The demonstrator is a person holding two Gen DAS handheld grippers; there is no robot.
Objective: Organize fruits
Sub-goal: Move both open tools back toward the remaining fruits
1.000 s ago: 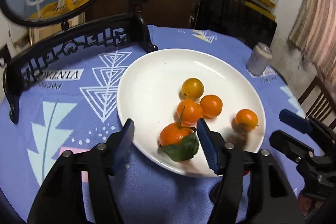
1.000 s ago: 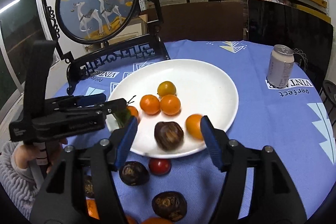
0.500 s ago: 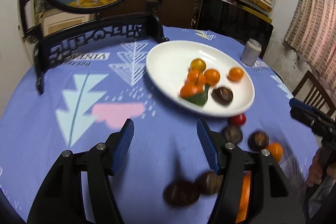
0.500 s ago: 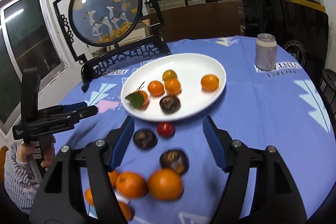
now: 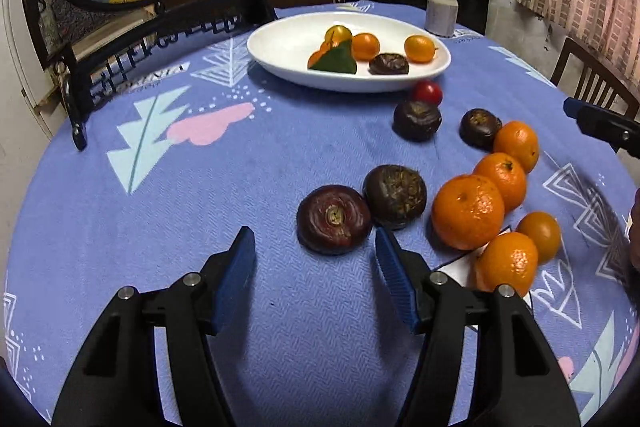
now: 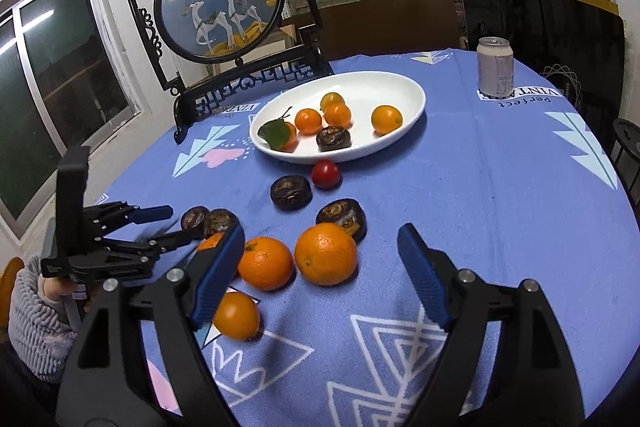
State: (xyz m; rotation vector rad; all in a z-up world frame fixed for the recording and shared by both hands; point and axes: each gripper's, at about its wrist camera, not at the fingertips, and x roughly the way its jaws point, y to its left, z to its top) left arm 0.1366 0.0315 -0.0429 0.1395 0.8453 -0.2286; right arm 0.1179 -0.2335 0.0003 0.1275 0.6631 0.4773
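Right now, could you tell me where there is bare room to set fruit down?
The plate's far half is bare, and the cloth between plate and can is open. Near its front rim, loose oranges and dark fruits crowd together.

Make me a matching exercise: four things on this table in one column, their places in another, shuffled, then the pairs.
1. leafy orange
2. red fruit
3. can
4. left gripper

A. on the cloth just outside the plate's near rim
B. open, just short of a dark fruit
C. in the plate
D. upright beyond the plate

Pairs: 1-C, 2-A, 3-D, 4-B
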